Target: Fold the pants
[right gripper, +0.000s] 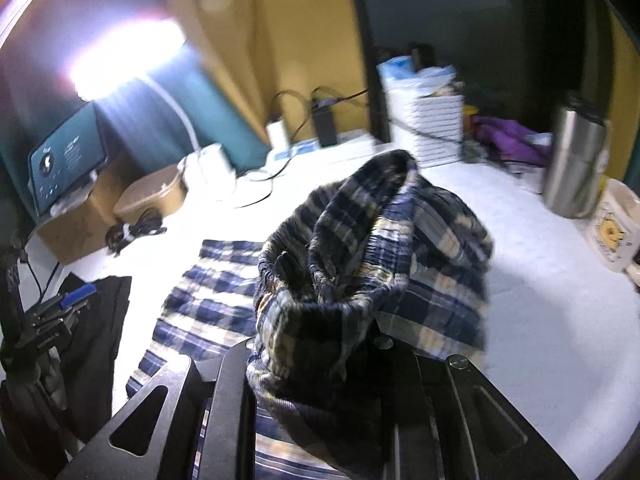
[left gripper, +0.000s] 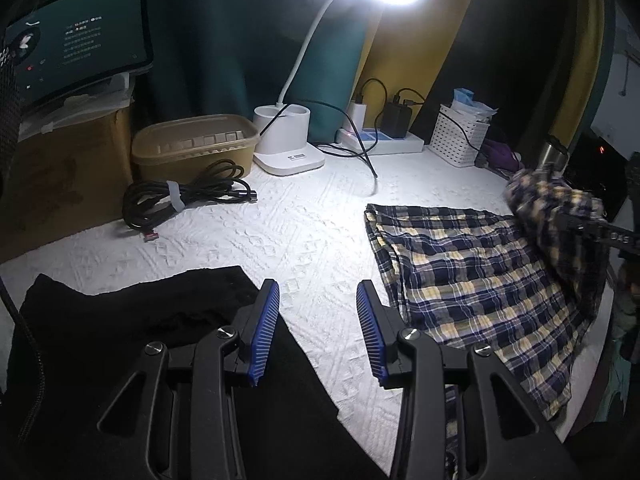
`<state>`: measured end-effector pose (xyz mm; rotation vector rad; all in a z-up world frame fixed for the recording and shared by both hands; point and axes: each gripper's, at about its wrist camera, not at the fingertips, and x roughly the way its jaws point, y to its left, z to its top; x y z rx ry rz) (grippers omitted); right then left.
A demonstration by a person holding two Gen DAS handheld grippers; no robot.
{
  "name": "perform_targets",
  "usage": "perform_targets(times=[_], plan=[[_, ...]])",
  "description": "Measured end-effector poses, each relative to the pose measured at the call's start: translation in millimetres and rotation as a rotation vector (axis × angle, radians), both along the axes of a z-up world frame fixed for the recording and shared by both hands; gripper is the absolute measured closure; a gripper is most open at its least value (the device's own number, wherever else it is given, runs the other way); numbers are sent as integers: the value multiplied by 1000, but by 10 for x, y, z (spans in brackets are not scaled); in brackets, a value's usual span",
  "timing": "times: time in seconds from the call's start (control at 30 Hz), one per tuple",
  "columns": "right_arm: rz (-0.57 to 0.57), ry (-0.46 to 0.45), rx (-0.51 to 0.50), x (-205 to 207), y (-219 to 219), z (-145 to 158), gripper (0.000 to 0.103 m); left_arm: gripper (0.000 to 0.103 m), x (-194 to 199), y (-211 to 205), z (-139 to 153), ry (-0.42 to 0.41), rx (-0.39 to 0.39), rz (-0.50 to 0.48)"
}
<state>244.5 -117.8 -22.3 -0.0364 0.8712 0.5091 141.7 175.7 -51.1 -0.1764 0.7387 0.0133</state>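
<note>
I am working over a white textured cloth-covered table [left gripper: 304, 224], and the task's thing, a pair of navy, yellow and white checked cotton pants [left gripper: 472, 280], lies on the right part of it, with the leg ends spread flat toward the far middle. My right gripper [right gripper: 320, 364] has its fingers narrow and pinched on the gathered elastic waistband of these pants, so this end is lifted off the table and hangs bunched in front of the camera. I judge that I hold it high like this to carry the waist over the flat legs and make the fold. In the left wrist view the same raised bundle shows at the far right edge. My left gripper [left gripper: 318, 332] holds nothing: its blue ribbed pads [left gripper: 264, 332] stand partly apart above the bare cloth, between a black garment [left gripper: 132, 320] lying at the near left and the near edge of the checked pants. I think it waits there to press or take the free edge. A white desk lamp [left gripper: 286, 136], a coiled black cable [left gripper: 180, 200] and a tan plastic box [left gripper: 196, 144] stand at the far left, well apart from the fold area, so they should not disturb.
</note>
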Motion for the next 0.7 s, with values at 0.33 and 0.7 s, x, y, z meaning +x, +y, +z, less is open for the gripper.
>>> perform_targets(times=[0.33,0.7], plan=[[127,68,-45,-66,705,-268,84,63,-75,200,-42,-7,-34,14],[217,118,-111,-209,1229,-440,84,63,-171,228,-21,-12,-41,7]])
